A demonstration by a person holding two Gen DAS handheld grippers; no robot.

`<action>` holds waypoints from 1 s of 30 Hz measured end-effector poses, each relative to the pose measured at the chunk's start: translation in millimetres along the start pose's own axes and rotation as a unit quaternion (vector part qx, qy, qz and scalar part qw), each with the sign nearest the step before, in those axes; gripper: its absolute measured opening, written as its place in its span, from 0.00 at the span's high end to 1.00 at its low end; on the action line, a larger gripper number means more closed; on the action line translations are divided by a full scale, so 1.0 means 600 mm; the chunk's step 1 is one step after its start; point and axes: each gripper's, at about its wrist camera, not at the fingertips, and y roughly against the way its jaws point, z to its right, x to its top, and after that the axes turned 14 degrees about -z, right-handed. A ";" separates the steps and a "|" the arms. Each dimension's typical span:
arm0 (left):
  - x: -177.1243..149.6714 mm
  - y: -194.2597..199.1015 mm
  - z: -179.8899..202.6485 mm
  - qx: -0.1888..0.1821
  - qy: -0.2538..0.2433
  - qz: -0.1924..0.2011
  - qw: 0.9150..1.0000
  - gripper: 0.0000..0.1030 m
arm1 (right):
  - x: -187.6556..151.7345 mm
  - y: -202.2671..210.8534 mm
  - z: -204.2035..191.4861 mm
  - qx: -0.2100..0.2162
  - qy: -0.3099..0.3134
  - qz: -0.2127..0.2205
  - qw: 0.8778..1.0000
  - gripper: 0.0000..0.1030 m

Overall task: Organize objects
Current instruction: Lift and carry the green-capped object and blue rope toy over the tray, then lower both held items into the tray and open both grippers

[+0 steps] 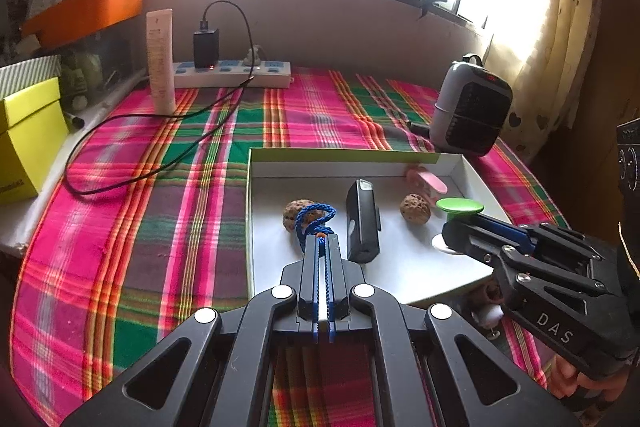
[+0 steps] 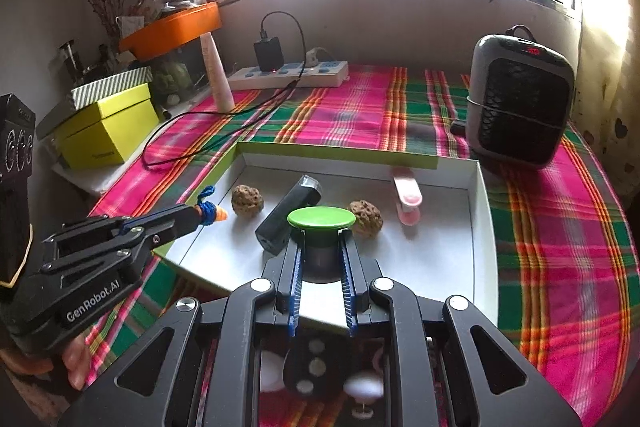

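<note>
Blue braided cord (image 1: 314, 221) clamped in left gripper (image 1: 320, 239) above white shallow box (image 1: 400, 169), green-capped dark stopper (image 2: 321, 223) clamped in right gripper (image 2: 321, 247) beside it

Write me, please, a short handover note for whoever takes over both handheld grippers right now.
Left gripper: shut on a blue braided cord loop with an orange bead, over the left part of the shallow white cardboard tray.
Right gripper: shut on the dark stem of a green round-topped knob, over the tray's near side.
Already in the tray: two brown wrinkled walnuts, a black rectangular device, a pink clip-like item.
Left: release both held items into the tray; small white and dark pieces still lie on the plaid cloth near the tray.
</note>
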 end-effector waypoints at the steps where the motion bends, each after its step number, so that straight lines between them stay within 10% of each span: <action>1: 0.002 -0.004 0.000 0.000 0.000 -0.001 1.000 0.98 | 0.003 -0.004 0.000 0.003 0.000 -0.002 1.000 0.82; 30: 0.017 -0.062 -0.011 -0.009 0.001 -0.031 0.999 0.97 | 0.026 -0.067 0.004 0.010 -0.009 -0.055 0.998 0.82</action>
